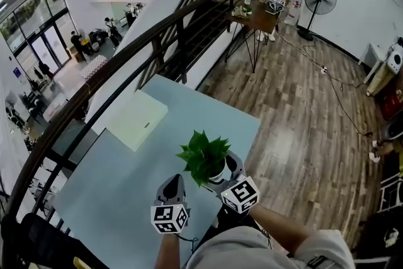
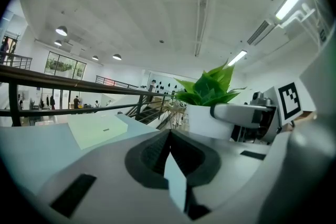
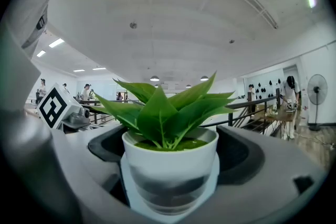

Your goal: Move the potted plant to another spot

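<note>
A small green plant in a white pot [image 1: 206, 160] [image 3: 169, 165] [image 2: 208, 107] is near the front edge of the pale blue table [image 1: 126, 179], with my right gripper [image 1: 225, 168] [image 3: 170, 186] shut on the pot, one jaw on each side. Its leaves hide most of the pot in the head view. My left gripper [image 1: 172, 187] [image 2: 169, 152] rests just left of the plant, jaws pressed together with nothing between them.
A pale green flat box [image 1: 136, 118] [image 2: 97, 127] lies on the table's far left part. Beyond the table's left edge runs a dark railing [image 1: 126, 60] over a drop to a lower floor. Wooden floor [image 1: 302, 110] lies to the right.
</note>
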Demonstrator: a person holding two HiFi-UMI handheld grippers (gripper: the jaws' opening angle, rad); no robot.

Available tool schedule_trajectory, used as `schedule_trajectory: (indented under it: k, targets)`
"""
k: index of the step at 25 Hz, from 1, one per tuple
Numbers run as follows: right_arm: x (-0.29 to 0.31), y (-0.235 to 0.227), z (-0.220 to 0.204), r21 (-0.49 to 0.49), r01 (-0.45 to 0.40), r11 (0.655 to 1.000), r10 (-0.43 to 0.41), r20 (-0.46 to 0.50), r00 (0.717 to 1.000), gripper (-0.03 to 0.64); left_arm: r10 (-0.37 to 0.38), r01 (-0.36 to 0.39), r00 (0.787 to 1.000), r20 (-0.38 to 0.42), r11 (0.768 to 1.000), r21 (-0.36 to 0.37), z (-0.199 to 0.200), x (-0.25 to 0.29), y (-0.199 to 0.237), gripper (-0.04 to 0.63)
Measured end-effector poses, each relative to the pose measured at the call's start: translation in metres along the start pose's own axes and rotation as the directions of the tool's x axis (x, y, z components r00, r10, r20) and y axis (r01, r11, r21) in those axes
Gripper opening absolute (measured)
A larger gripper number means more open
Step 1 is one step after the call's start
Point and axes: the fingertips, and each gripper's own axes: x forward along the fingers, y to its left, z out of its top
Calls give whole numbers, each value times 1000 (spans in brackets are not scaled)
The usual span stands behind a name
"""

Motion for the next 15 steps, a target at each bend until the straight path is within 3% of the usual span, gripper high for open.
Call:
schedule_trajectory:
  k: [15]
  targets:
    - [12, -29, -34, 45, 17, 999, -15, -34, 999, 525, 35, -36, 998, -47, 999, -23, -25, 14, 3, 12]
